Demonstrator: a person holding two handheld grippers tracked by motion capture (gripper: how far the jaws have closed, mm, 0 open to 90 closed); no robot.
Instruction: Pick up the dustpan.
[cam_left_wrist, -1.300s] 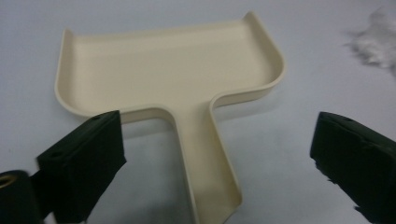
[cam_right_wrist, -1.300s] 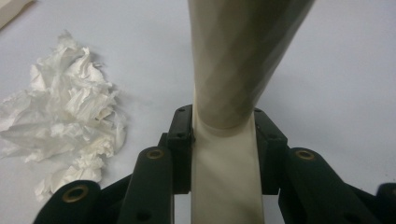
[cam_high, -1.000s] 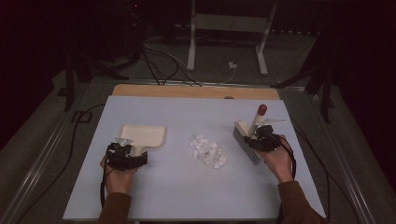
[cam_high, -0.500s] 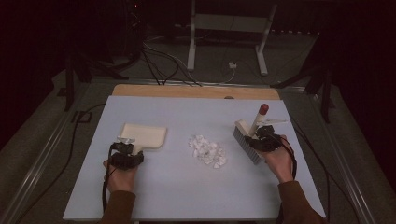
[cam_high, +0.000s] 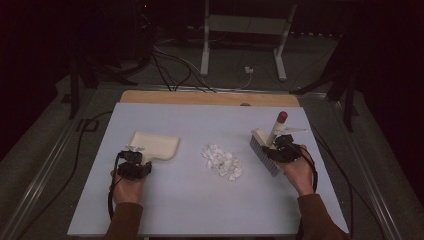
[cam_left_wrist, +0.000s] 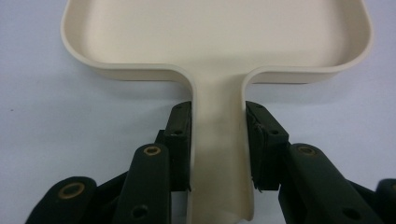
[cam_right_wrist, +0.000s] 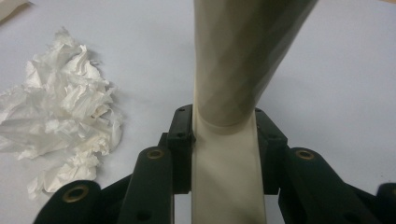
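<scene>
— Surface and room?
— Pale blue table (cam_high: 200, 205), dark floor with cables (cam_high: 165, 65) beyond.
— Fingers?
— Left gripper (cam_left_wrist: 218, 140) just closed, pinching dustpan (cam_left_wrist: 219, 42) handle; right gripper (cam_right_wrist: 224, 140) clamping brush (cam_right_wrist: 233, 70) handle. Crumpled paper (cam_high: 222, 161) between.

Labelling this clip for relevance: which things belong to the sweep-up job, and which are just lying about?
In the job:
- dustpan, handle clamped in the left tongs, whose jaws have just been closing
- brush, handle clamped in the right tongs
- crumpled paper scraps, between the two

Lying about:
- cables on the floor beyond the table
- metal stand behind
</scene>
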